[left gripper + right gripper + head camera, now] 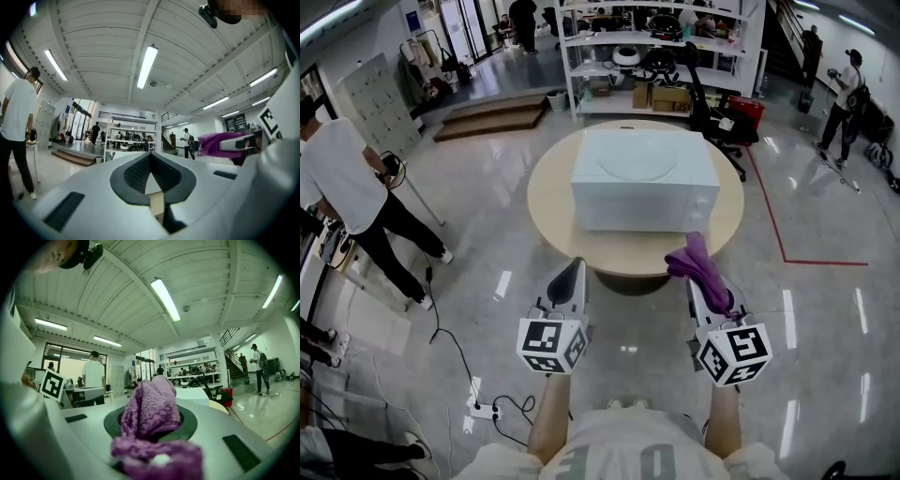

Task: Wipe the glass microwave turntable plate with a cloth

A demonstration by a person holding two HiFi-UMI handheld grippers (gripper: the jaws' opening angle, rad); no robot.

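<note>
Purple cloth [149, 411] hides right tongs' [698, 284] closed tips.

- No word, brand or number can be read with certainty in any view.
- Black-and-white square code patterns, without letters, are borne on the marker cube [551, 345] of the left gripper [573, 270] and on the marker cube [733, 353] of the right gripper [697, 274].
- Large pale letters are printed on the person's shirt [619, 459]; they are cut by the lower edge and cannot be made out.
- Dark print is seen on a cardboard box [670, 97] on the shelf, too small to be read.
</note>
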